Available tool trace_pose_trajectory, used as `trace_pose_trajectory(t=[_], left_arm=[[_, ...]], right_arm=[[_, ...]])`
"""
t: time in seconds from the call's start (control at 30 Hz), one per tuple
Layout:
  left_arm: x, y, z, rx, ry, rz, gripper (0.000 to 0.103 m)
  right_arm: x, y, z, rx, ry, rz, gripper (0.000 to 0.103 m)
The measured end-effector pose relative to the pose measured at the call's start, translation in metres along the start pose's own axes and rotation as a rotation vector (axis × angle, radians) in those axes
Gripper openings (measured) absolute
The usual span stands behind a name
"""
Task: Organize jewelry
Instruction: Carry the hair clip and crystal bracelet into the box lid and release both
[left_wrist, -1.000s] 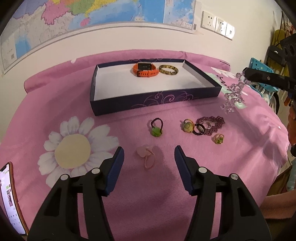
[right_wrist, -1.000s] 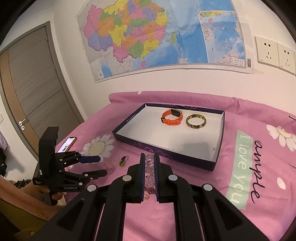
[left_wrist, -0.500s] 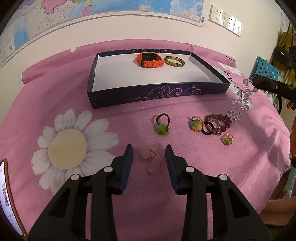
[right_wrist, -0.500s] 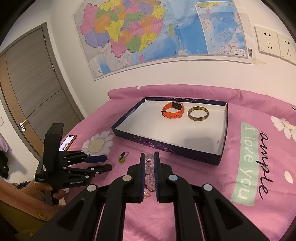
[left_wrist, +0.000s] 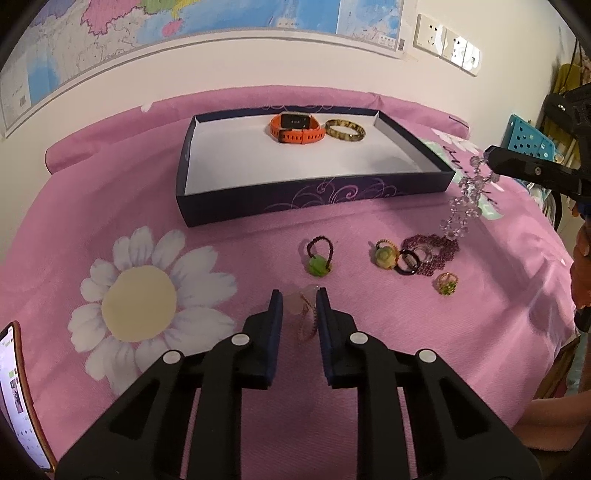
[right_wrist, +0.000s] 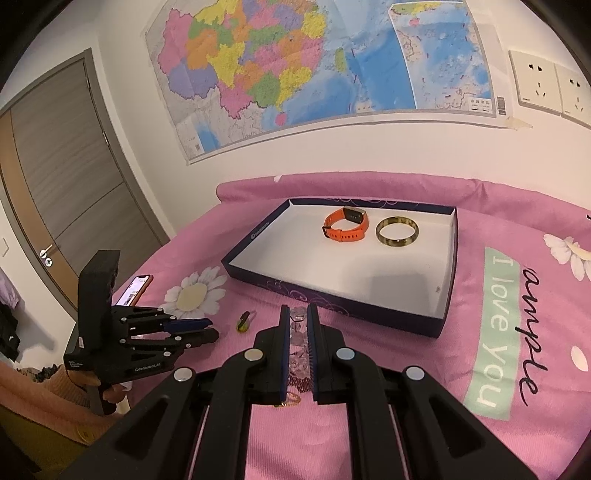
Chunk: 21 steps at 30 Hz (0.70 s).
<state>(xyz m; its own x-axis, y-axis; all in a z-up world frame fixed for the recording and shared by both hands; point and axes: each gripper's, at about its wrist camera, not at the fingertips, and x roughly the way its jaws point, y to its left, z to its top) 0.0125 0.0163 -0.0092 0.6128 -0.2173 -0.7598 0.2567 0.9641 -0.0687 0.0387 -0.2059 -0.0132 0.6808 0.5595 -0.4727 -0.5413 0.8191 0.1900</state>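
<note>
The left gripper (left_wrist: 298, 301) is set low over the pink bedspread (left_wrist: 129, 192), w/ jaws that have just been closing around a small pale pink ring (left_wrist: 303, 312); the pads look very near it, but firm contact can't be told yet. The ring is judged v. light, small and hard, w/ a smooth stone on top that is likely slippery, so it is best taken across the band, not the stone, and squeezed gently. The right gripper (right_wrist: 296, 319) is clamped on a clear bead bracelet (left_wrist: 463, 201), which hangs limp from its tips at the right of the left wrist view; it is judged light, floppy and apt to swing, poss. fragile if dropped, so slow moves are called for. Loose pieces lie on the cloth: a green-stone ring (left_wrist: 318, 258) just beyond the left jaws, and further right a yellowish ring (left_wrist: 385, 255), a dark ring (left_wrist: 407, 261), a purple beaded piece (left_wrist: 432, 251) and a small gold-green ring (left_wrist: 447, 283), the middle three touching. The dark blue tray (left_wrist: 314, 197) w/ white floor sits at the far side, holding an orange watch (left_wrist: 295, 128) and an amber bangle (left_wrist: 345, 130) side by side at its far end. The bedspread is soft and gives, so small things can sink or snag. A phone (left_wrist: 16, 398) lies at the near left edge; a map (right_wrist: 314, 62) and sockets (right_wrist: 546, 86) are on the wall, a door (right_wrist: 66, 177) at left.
</note>
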Motion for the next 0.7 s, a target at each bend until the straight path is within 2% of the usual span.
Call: trace_pose_trajectory(t=[0.33, 0.7], left_arm=[[-0.016, -0.003, 0.021, 0.030, -0.064, -0.003, 0.019], [-0.010, 0.000, 0.051, 0.047, -0.108, 0.012, 0.019]], right_arm=[[0.001, -0.002, 0.017, -0.015, -0.025, -0.005, 0.007], [0.006, -0.015, 0.045, -0.021, -0.065, -0.031, 0.007]])
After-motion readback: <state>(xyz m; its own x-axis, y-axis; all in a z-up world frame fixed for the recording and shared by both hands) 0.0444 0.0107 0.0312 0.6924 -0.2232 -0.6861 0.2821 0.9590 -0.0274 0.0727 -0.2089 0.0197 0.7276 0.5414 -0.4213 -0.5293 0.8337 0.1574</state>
